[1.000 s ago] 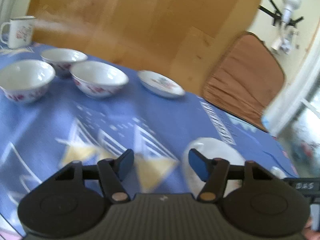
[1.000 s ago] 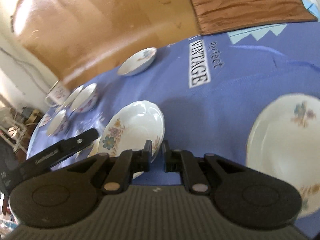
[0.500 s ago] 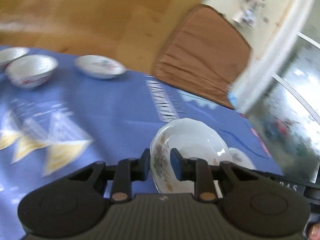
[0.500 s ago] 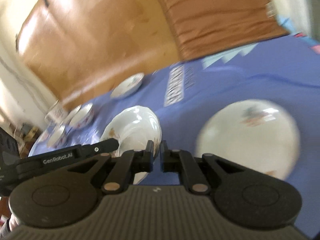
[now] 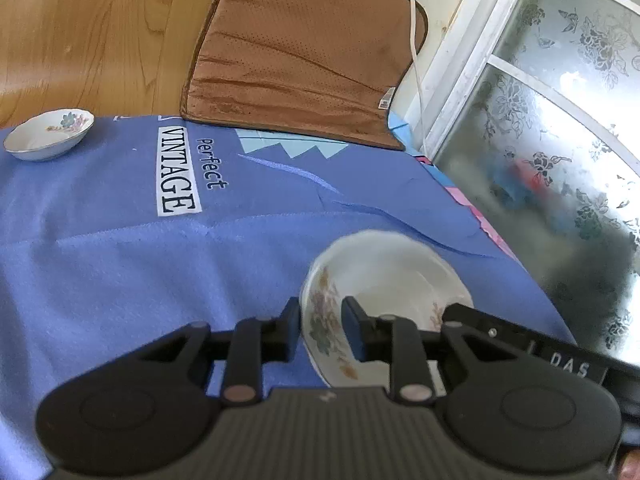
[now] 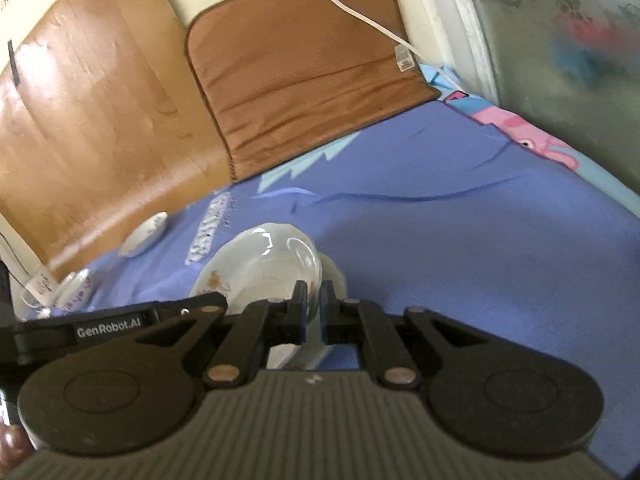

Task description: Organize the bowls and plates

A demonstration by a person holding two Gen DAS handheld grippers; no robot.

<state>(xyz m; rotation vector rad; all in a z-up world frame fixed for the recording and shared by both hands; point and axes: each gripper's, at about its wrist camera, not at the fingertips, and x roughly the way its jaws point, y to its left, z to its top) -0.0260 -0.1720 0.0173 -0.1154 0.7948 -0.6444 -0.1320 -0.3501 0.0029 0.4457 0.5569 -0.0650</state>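
A white floral plate (image 5: 384, 280) is held tilted above the blue tablecloth. My left gripper (image 5: 320, 326) is shut on its left rim. My right gripper (image 6: 314, 304) is shut on its opposite rim; the plate also shows in the right wrist view (image 6: 260, 264). A second white plate (image 6: 334, 276) lies on the cloth just under and behind the held one, mostly hidden. A small floral dish (image 5: 48, 138) sits at the cloth's far left edge, and it also shows in the right wrist view (image 6: 144, 234).
Bowls (image 6: 78, 290) and a white mug (image 6: 38, 288) stand far left in the right wrist view. A brown cushion (image 5: 304, 48) leans at the back. A frosted window (image 5: 560, 140) is on the right. The wooden board (image 5: 80, 32) is behind.
My left gripper swung right from the bowls and shut on the plate's left rim. Both grippers have carried the plate right, over the second plate.
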